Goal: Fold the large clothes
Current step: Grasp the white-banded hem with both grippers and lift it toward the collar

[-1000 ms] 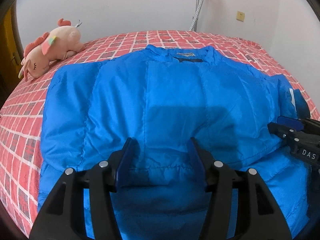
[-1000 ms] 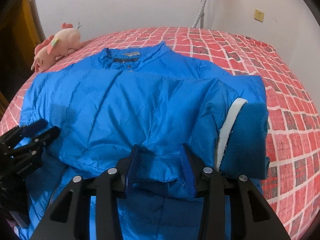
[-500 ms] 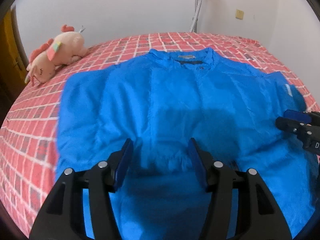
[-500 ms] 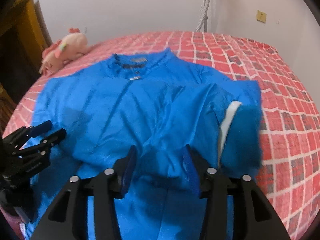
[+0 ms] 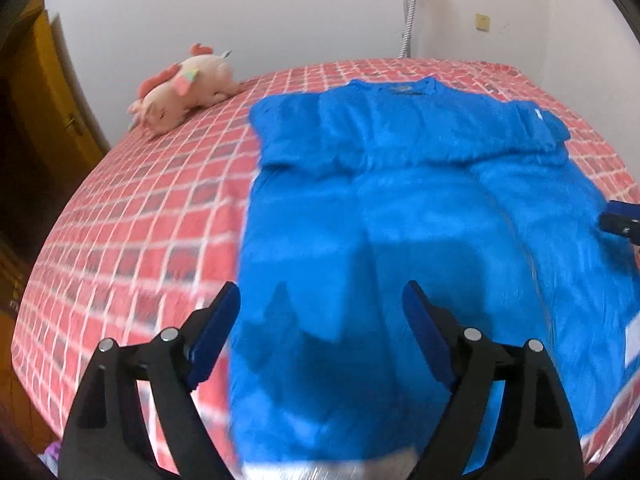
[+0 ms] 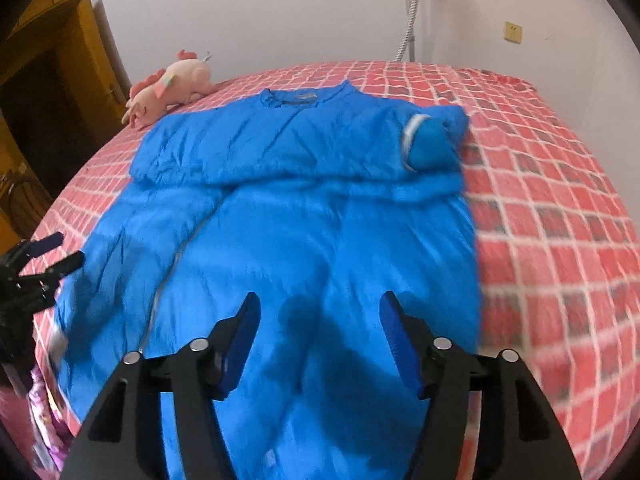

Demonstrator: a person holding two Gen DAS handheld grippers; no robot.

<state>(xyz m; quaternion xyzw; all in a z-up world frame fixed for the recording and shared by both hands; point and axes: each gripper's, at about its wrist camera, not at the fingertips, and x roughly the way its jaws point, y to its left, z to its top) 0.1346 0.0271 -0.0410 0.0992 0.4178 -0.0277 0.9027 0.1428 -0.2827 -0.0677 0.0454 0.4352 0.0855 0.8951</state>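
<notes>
Your left gripper hangs above the near end of the blue jacket, its jaws spread wide and gripping nothing; the left blue pad sits over the jacket's left edge where it meets the bedspread. Your right gripper is likewise spread open and empty, both pads above the lower body of the jacket. Neither gripper can be seen touching the fabric, though motion blur makes that hard to judge.

The jacket lies flat on the red brick-pattern bedspread, collar toward the far wall and hem toward you. Both sleeves are folded across the chest, forming a band across the upper part. In the right wrist view, the cuff of one sleeve, with a white stripe beside it, rests at the jacket's right shoulder.

A pink plush toy lies on the bedspread beyond the jacket's left shoulder, well apart from it. A grey hose hangs down the white wall behind the bed, and a small yellow wall plate sits to its right.
</notes>
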